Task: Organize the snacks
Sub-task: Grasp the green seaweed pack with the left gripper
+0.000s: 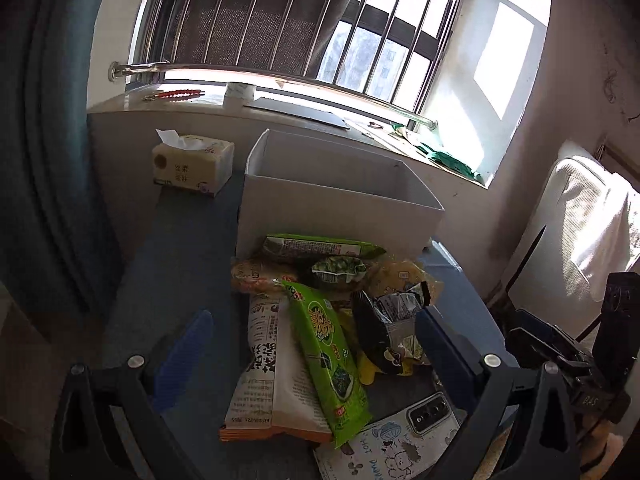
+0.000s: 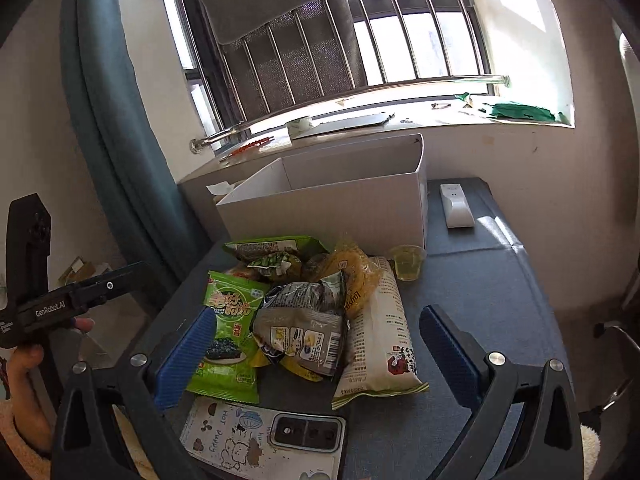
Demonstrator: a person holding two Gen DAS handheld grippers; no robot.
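- Currently both tools stand with fingers apart, holding nothing: left tool and right tool each hover over the heap of crinkly snack packets on the grey-blue desk.
- Heap sits directly ahead of both tools; the open white cardboard box stands beyond it, seemingly empty.
- Risk: packets overlap. Pinching the green foil seaweed packet, by the right tool's left finger, may drag neighbours off the desk.
- Risk: the phone in a white cartoon-printed case, nearest the tools, partly under packets, could be caught instead.
- Risk: the small clear jelly cup, ahead and right, may tip if nudged.
- Risk: both tools close together; collision likely if they reach at once.
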